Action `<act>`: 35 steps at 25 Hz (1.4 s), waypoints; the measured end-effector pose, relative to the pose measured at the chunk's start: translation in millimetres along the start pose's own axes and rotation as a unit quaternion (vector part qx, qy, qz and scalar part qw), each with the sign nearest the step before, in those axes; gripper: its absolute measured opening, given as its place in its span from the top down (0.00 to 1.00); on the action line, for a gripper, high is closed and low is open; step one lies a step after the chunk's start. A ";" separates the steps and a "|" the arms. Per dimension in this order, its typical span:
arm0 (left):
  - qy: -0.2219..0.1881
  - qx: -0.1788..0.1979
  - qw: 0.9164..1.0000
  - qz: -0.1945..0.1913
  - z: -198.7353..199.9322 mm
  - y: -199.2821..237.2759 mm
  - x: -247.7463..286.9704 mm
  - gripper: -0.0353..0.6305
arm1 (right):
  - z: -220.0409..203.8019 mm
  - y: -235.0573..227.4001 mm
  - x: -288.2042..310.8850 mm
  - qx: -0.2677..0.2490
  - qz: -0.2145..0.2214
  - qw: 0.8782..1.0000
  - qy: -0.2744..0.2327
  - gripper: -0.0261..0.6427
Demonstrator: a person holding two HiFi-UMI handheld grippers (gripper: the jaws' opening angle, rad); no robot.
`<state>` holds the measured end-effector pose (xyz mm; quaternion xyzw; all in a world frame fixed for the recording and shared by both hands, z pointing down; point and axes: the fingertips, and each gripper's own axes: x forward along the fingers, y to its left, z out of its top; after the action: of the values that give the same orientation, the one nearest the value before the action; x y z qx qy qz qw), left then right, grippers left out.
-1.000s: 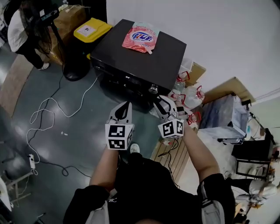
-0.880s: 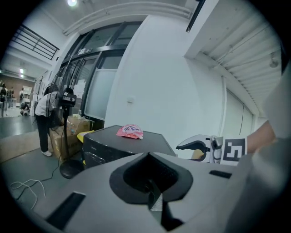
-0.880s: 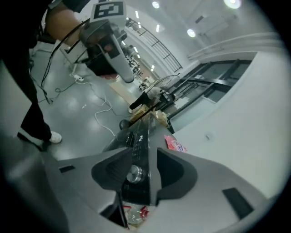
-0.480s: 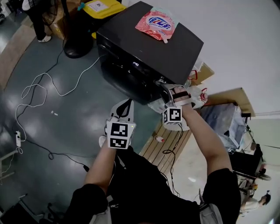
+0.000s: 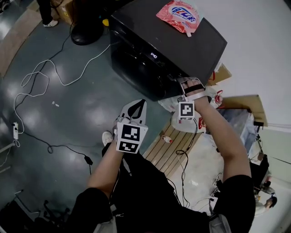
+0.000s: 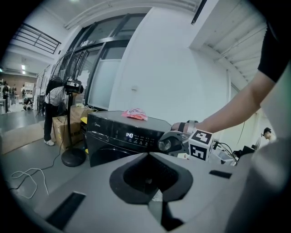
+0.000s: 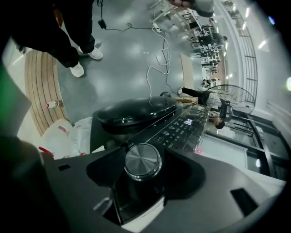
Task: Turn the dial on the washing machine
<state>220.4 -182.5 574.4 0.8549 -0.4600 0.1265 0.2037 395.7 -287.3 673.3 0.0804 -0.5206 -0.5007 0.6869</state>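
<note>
My right gripper (image 7: 143, 154) fingers are opening, with the washing machine dial (image 7: 142, 161) loose between them, centre frame. It looks like slick, stiff metal, so I'd pinch the rim.

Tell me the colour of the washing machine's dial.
The dial is brushed silver, clearest in the right gripper view.

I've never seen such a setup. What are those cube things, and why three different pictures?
No robot here: a person holds a two-jawed hand-held gripper, with a marker cube, in each hand. One picture comes from a camera on the person's head, looking down; the other two from cameras riding on each one. A pink pouch lies on the black washing machine. The right hand-held gripper has its jaws around the silver dial, and they are opening. The left hand-held gripper is shut and empty.
</note>
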 end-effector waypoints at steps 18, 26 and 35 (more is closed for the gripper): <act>0.008 -0.002 1.000 0.001 -8.1 19.2 -6.6 0.93 | 1.0 4.0 6.4 0.063 -0.014 0.998 0.019 0.54; 0.019 -0.002 1.000 0.004 -13.6 25.3 -14.6 0.93 | -0.9 5.3 9.5 0.140 -0.038 0.987 0.073 0.55; 0.020 0.003 1.000 0.005 -8.9 36.0 -22.9 0.93 | -14.5 1.9 10.6 0.236 -0.114 0.950 0.171 0.55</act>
<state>177.5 -179.4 581.5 0.8508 -0.4594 0.1458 0.2093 407.8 -300.5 674.7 0.3836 -0.4858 -0.4177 0.6652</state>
